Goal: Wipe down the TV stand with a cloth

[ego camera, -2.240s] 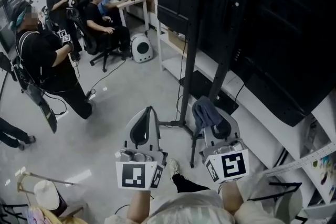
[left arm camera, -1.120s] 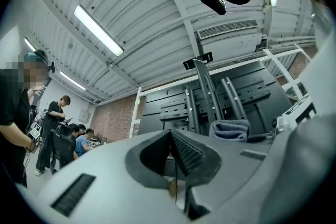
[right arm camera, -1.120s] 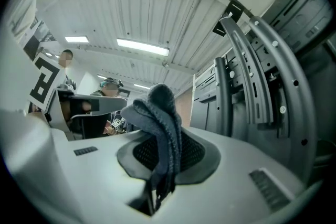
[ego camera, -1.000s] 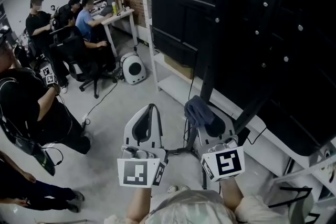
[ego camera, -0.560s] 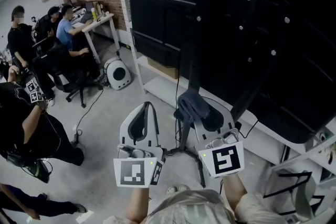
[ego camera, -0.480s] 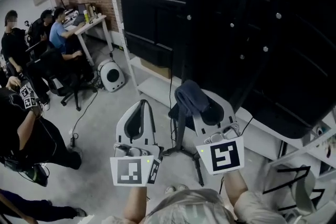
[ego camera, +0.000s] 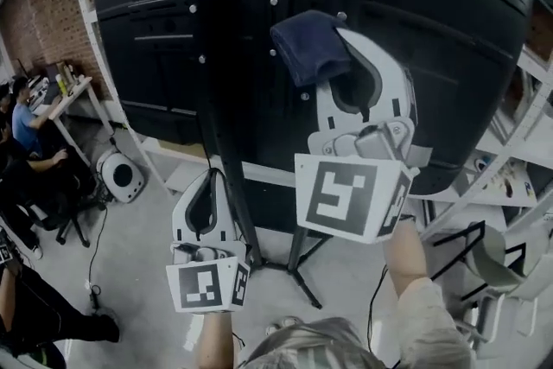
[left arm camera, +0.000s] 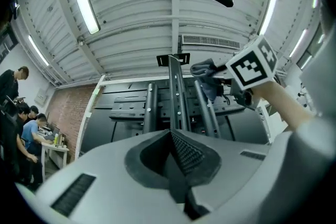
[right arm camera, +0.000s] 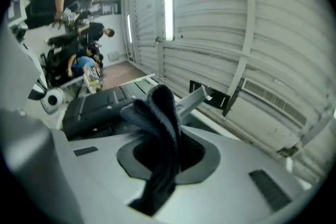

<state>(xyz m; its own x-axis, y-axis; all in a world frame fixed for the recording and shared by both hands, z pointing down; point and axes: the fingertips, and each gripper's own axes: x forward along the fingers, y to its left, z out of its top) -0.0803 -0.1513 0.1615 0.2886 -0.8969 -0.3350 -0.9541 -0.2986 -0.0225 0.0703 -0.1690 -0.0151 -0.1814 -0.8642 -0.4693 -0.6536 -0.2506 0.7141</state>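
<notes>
Against the TV stand (ego camera: 216, 82), right tool (right arm camera: 167, 131) pinches the cloth (right arm camera: 157, 105); left tool (left arm camera: 176, 148), by its own view, is pressed together.

Fuzzy dark cloth (ego camera: 307, 47), matt metal TV stand (ego camera: 226, 143)

You can read no words or numbers here. The left cube (ego camera: 206, 287) on your left gripper (ego camera: 210, 174) and the right cube (ego camera: 341, 196) on your right gripper (ego camera: 339, 39) show only black and white squares, not letters. Nothing else you see has print big enough to read.
</notes>
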